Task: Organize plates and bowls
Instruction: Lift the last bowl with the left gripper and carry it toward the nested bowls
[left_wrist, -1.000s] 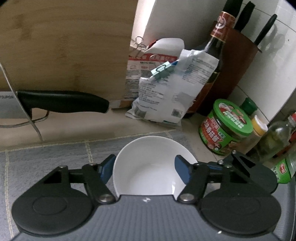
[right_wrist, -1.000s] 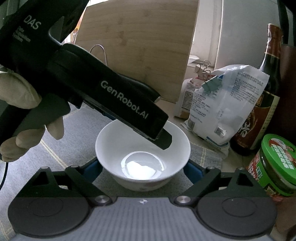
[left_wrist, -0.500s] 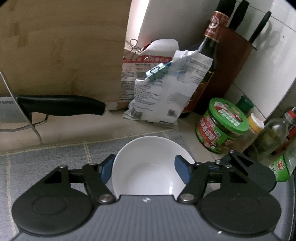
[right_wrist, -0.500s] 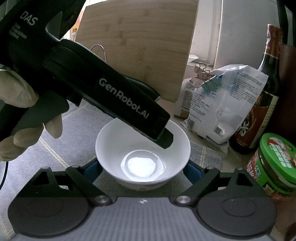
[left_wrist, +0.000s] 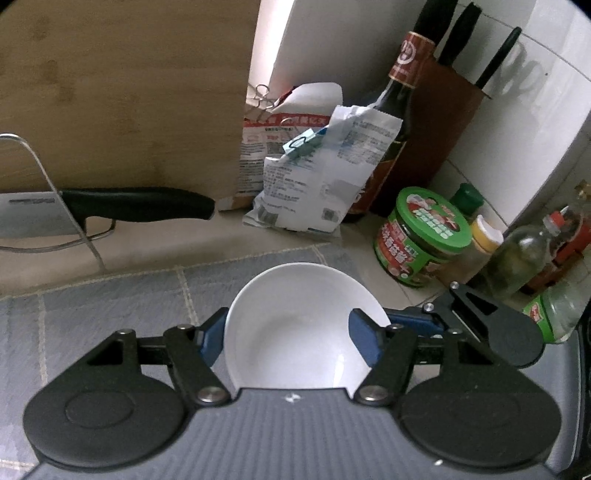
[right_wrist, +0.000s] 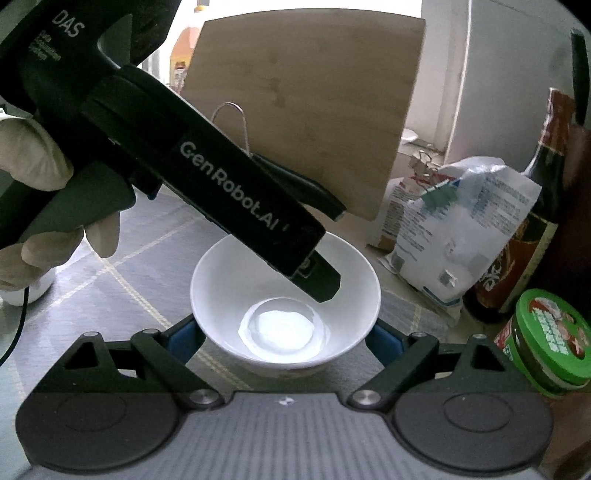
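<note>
A white bowl (left_wrist: 295, 325) stands upright on a grey checked mat (left_wrist: 110, 306). My left gripper (left_wrist: 291, 338) is open, with one blue finger outside the bowl's left wall and the other inside near its right rim. In the right wrist view the same bowl (right_wrist: 284, 295) sits between the open blue fingers of my right gripper (right_wrist: 284, 338), which flank its base. The left gripper's black body (right_wrist: 221, 184) reaches in from the upper left, its tip over the bowl.
A bamboo cutting board (left_wrist: 122, 92) leans at the back with a cleaver (left_wrist: 110, 206) on a wire rack. Clipped food bags (left_wrist: 314, 177), a dark sauce bottle (left_wrist: 399, 110), a green-lidded jar (left_wrist: 421, 236), oil bottles (left_wrist: 517, 258) and a knife block (left_wrist: 454, 110) crowd the right.
The left gripper has shifted slightly, so the background sits a little further left and lower in its view. The bowl and right gripper stay about where they were.
</note>
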